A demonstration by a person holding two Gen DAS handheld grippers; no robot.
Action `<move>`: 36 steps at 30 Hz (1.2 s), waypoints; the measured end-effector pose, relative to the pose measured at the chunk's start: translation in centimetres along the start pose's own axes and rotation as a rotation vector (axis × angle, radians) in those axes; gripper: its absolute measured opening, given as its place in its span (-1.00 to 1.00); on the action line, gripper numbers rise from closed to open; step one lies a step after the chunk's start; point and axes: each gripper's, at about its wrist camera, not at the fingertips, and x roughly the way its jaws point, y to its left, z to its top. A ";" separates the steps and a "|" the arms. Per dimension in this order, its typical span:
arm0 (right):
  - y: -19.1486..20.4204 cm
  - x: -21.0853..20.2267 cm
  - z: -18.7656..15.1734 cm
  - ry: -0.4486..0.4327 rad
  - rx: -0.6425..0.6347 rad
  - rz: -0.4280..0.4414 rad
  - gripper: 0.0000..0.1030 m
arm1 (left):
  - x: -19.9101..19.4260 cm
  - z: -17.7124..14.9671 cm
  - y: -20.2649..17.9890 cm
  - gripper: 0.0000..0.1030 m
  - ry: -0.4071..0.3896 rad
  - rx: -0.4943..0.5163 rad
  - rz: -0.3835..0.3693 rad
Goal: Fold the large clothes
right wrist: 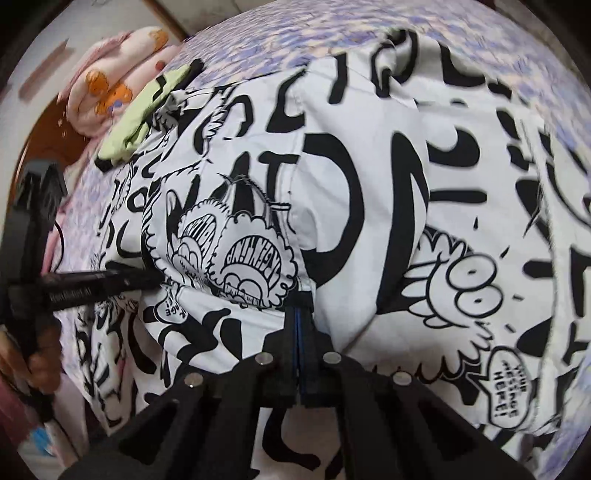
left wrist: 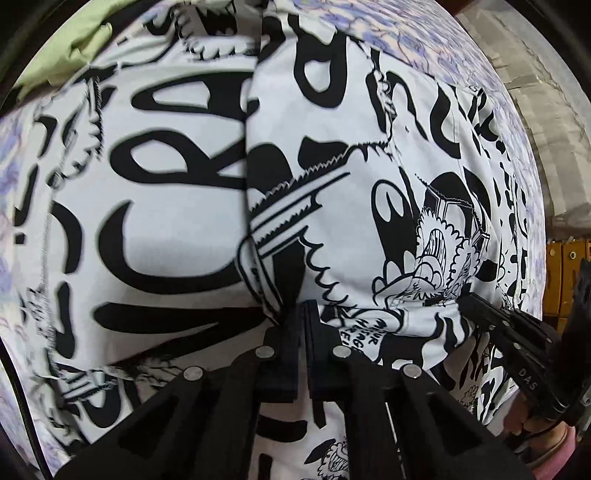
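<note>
A large white garment (left wrist: 166, 184) with bold black cartoon lettering lies spread over a bed, folded into overlapping layers. In the left wrist view my left gripper (left wrist: 300, 314) is shut on a bunched fold of it at the near edge. My right gripper (left wrist: 466, 300) comes in from the right and bites the same edge a short way along. In the right wrist view the garment (right wrist: 406, 166) fills the frame. There my right gripper (right wrist: 301, 308) is shut on a fold edge. The left gripper (right wrist: 157, 281) pinches the cloth at the left, with a hand (right wrist: 40, 365) holding it.
A purple floral bedsheet (left wrist: 388, 33) lies under the garment. A pale green cloth (right wrist: 147, 110) rests at the garment's far corner, with a pink blanket with orange prints (right wrist: 110, 85) beyond it. Yellow boxes (left wrist: 561, 266) stand off the bed's right side.
</note>
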 end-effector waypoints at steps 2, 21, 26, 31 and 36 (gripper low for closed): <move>0.2 -1.2 0.5 -0.031 0.020 0.030 -1.00 | -1.1 0.3 -0.5 -0.93 -0.015 0.029 0.013; -2.2 2.2 8.5 -0.189 -0.008 -0.128 -1.00 | 1.7 8.4 -1.8 -0.92 -0.148 0.041 0.043; -5.9 0.6 7.9 -0.209 0.059 -0.139 -1.00 | 0.5 9.5 -0.7 -0.93 -0.160 0.022 0.045; -5.2 -1.8 10.1 -0.306 0.044 -0.065 -1.00 | -1.6 11.9 -2.5 -0.93 -0.215 0.096 0.012; -1.9 0.8 15.2 -0.325 -0.033 -0.018 -1.00 | -0.4 16.4 -4.5 -0.93 -0.264 0.096 -0.003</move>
